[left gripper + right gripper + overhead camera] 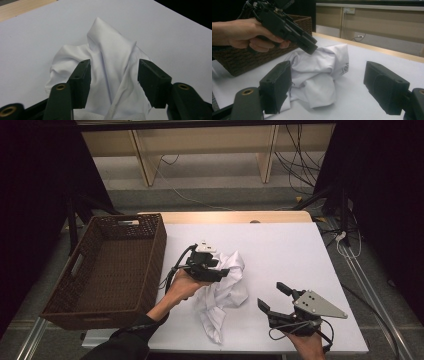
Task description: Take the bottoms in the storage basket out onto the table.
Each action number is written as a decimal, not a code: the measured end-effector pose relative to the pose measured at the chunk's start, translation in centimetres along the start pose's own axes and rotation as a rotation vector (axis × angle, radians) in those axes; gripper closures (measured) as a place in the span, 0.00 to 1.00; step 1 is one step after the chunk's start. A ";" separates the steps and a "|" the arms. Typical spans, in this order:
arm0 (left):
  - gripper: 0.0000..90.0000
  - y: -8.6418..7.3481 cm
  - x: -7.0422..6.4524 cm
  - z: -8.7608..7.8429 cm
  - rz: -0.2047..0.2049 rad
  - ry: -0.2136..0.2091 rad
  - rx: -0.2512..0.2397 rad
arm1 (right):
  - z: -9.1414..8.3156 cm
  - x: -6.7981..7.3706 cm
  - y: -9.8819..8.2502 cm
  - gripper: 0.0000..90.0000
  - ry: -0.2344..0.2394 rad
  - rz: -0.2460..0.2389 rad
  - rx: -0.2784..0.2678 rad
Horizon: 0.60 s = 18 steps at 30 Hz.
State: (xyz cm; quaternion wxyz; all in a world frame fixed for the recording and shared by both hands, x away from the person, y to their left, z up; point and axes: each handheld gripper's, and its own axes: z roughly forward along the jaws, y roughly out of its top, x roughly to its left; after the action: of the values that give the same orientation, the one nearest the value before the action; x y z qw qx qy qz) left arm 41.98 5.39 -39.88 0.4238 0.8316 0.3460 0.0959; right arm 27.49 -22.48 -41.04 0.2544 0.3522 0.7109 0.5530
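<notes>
High view: left hand-held gripper (pixel 223 273) over the crumpled white cloth (pixel 225 292) on the surface (pixel 300 255); right hand-held gripper (pixel 272 296) spread, just beside it. Left gripper view: jaws apart, astride a raised fold; close squarely on it. Right gripper view: the woven brown basket (pixel 242 58) lies beyond.

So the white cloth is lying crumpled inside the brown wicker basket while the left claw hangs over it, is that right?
Not quite: the white cloth lies crumpled on the white table, beside the brown wicker basket, not in it. The left claw does hang over it, as the high view shows.
</notes>
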 end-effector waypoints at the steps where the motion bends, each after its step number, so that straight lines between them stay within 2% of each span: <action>1: 0.46 0.1 0.0 -0.1 0.001 0.002 0.002 | 0.0 0.0 0.0 0.26 0.000 -0.001 0.001; 5: 0.37 0.4 0.0 -0.5 -0.006 0.005 0.002 | 0.0 0.0 0.0 0.26 0.000 -0.006 0.006; 12: 0.24 1.0 0.4 -1.8 -0.027 0.023 -0.030 | 0.0 0.0 0.0 0.26 0.000 -0.009 0.007; 18: 0.20 1.3 0.4 -2.8 -0.033 0.027 -0.048 | 0.0 0.0 0.0 0.26 0.000 -0.010 0.008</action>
State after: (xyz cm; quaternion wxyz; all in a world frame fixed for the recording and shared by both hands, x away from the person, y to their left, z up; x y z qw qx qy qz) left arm 41.68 6.96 -37.21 0.4404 0.8140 0.3630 0.1082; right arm 27.47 -22.45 -41.06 0.2558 0.3496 0.7148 0.5490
